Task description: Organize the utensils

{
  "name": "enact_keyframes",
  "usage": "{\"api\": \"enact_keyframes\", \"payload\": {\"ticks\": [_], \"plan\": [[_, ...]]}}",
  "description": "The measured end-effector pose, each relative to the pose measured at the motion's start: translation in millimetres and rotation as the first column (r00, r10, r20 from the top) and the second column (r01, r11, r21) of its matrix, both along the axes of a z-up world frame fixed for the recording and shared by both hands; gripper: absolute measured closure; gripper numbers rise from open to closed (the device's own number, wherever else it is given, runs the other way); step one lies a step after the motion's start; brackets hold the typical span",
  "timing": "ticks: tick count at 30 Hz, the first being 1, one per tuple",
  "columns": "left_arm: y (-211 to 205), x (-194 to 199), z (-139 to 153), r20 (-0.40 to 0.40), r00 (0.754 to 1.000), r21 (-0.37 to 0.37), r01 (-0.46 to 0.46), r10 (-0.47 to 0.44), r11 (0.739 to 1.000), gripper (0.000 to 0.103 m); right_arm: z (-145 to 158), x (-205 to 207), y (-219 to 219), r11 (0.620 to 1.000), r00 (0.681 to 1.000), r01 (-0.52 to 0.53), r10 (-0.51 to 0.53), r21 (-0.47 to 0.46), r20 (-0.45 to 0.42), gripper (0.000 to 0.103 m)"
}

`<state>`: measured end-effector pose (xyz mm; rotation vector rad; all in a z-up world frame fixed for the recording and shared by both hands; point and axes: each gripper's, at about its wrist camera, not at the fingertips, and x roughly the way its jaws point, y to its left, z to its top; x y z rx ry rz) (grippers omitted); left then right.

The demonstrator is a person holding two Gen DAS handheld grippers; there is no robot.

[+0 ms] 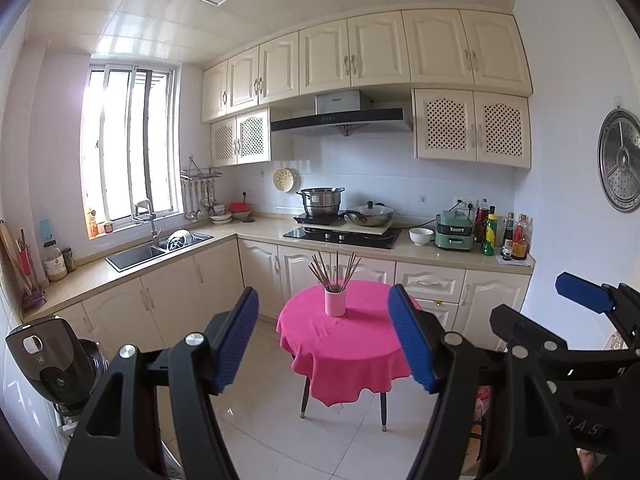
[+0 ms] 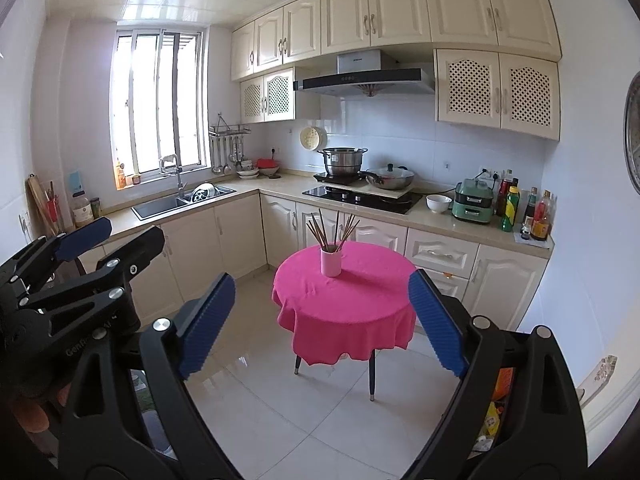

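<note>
Both tongs agape, empty

We see bright daylight pouring through the barred sliding window, blown out white; glossy pale floor tiles reflect it; fisheye bending curves the edges, dark vignette corners.

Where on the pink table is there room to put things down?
The pink tablecloth is bare all around the pink cup of chopsticks, with the widest patch in front. The counter corner by the bottles and green cooker is crowded.
</note>
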<state>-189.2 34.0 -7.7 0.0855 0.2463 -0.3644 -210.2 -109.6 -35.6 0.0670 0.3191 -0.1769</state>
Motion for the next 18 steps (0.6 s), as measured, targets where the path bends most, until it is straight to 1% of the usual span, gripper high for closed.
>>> {"api": "enact_keyframes", "payload": {"ticks": [18], "plan": [[3.4,-4.4,1.7,0.004,1.0,0.0,0.02,-0.02,1.0,0.037,1.1,-5.7,2.9,1.0,1.0,0.017,-0.017,0.0,-0.001,0.016]]}}
